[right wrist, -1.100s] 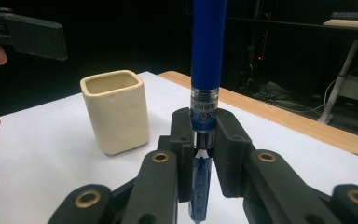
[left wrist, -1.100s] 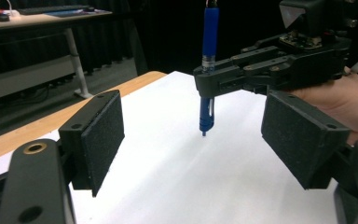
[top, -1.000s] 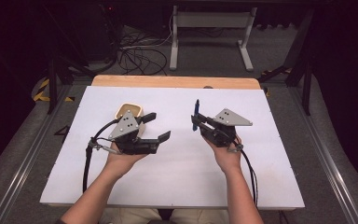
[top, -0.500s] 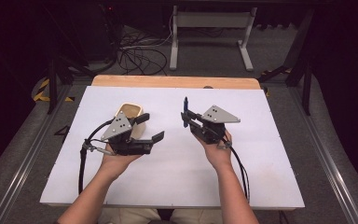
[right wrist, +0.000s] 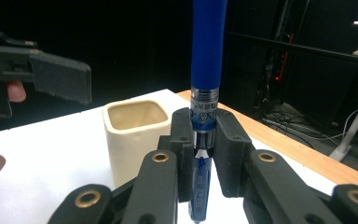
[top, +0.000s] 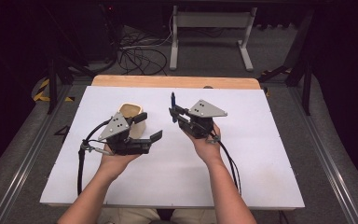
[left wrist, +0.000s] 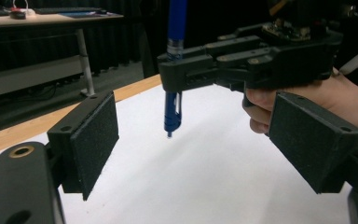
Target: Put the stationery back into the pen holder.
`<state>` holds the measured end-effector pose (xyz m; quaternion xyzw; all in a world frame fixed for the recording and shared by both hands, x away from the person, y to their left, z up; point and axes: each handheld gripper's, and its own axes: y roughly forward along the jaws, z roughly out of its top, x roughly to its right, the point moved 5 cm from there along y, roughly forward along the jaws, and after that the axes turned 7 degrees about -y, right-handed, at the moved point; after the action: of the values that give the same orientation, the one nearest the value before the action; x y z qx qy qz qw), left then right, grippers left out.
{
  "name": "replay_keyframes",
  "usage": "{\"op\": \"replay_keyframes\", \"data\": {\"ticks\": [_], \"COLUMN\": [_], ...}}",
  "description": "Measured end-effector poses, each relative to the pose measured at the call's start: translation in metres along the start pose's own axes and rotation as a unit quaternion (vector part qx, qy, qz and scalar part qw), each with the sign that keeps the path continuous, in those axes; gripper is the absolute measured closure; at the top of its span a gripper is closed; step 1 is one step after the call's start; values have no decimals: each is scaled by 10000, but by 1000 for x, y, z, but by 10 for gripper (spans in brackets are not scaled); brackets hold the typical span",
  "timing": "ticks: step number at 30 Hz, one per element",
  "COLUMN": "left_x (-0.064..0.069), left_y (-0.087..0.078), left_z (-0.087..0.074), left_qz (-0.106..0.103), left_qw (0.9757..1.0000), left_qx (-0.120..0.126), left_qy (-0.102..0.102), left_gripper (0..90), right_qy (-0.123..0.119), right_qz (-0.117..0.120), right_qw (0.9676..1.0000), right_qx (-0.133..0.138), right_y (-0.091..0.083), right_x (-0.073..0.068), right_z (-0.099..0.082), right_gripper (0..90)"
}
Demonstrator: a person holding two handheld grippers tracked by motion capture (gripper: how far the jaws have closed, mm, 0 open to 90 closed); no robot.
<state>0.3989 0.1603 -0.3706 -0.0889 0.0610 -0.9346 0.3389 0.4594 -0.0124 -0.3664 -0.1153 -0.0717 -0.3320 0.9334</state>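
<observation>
Pens (right wrist: pixel 208 56): one; cups (right wrist: pixel 134 135): one.

High view: fixed above person's side, faces forward and down, whole white table (top: pixel 261 154) plus floor beyond, far off

Left gripper view: low near tabletop, looks along own jaws across table toward right gripper (left wrist: pixel 170 77), close range

Right gripper view: rides right gripper (right wrist: pixel 200 154), looks along its jaws, very close, cream cup (right wrist: pixel 137 135) just behind

Shared: blue pen (top: pixel 173 99) in all three; cup in high and right gripper views
</observation>
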Motion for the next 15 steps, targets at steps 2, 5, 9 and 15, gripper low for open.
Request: {"op": "replay_keyframes", "data": {"ticks": [2, 5, 9, 15], "left_x": [-1, -1, -1, -4], "left_y": [0, 0, -1, -5], "left_z": [-1, -1, 0, 2], "left_qz": [6, 23, -39, 10], "left_qw": [10000, 10000, 9999, 9998], "left_qx": [-30, -28, 50, 100], "left_qy": [-22, -20, -127, -170], "left_gripper": [166, 163, 156, 151], "right_qy": [-29, -83, -125, -110], "right_qz": [24, 63, 91, 57], "right_qw": [10000, 9999, 9999, 9999], "right_qx": [-8, -18, -27, 38], "right_y": [5, 12, 20, 32], "right_x": [-1, -4, -6, -6], "right_z": [2, 6, 8, 12], "right_gripper": [794, 794, 793, 794]}}
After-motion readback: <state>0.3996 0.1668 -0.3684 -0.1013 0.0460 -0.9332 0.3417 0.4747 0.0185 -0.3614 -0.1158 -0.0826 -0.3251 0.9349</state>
